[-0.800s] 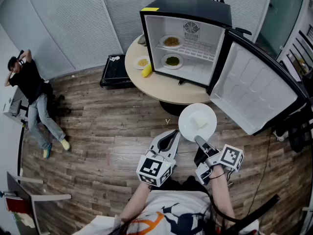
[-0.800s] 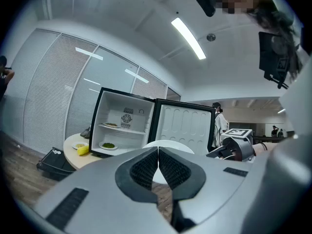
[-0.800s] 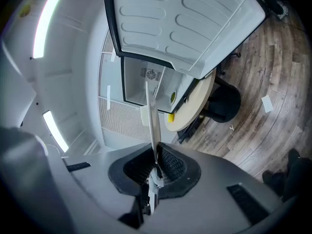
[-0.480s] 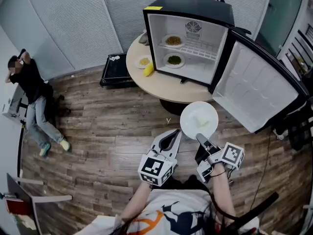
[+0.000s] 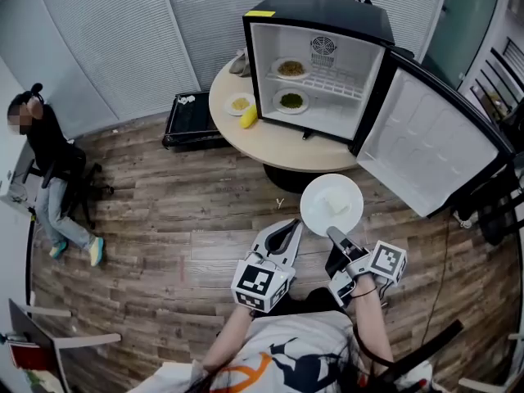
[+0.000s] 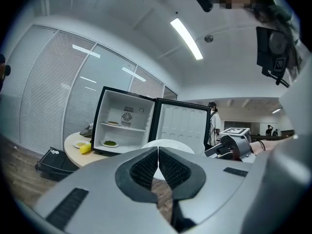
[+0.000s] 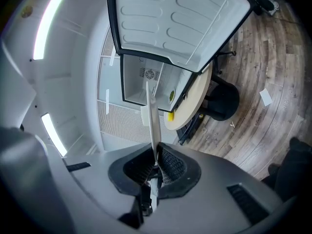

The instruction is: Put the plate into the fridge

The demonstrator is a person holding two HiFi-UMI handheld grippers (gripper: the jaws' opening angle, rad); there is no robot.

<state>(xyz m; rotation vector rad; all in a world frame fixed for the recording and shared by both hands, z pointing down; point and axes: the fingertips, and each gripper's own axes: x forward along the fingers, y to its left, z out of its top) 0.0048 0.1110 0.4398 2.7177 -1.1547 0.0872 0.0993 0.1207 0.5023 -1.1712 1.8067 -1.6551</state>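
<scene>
A round white plate (image 5: 332, 204) with a pale block of food on it hangs over the wooden floor, short of the table. My right gripper (image 5: 334, 236) is shut on its near rim; in the right gripper view the plate (image 7: 152, 118) shows edge-on between the pads. My left gripper (image 5: 286, 232) is shut with nothing in it, left of the plate; its closed tips (image 6: 158, 149) point toward the fridge. The black mini fridge (image 5: 319, 64) stands open on the round table (image 5: 278, 142), its door (image 5: 426, 142) swung right. Two plates of food sit inside.
On the table left of the fridge lie a small plate (image 5: 239, 103) and a yellow thing (image 5: 248, 117). A black case (image 5: 190, 119) stands on the floor by the table. A person (image 5: 49, 158) sits at far left. Shelving (image 5: 499, 80) stands at right.
The plate and both grippers have barely shifted. The person at far left has changed pose and moved a little lower in view.
</scene>
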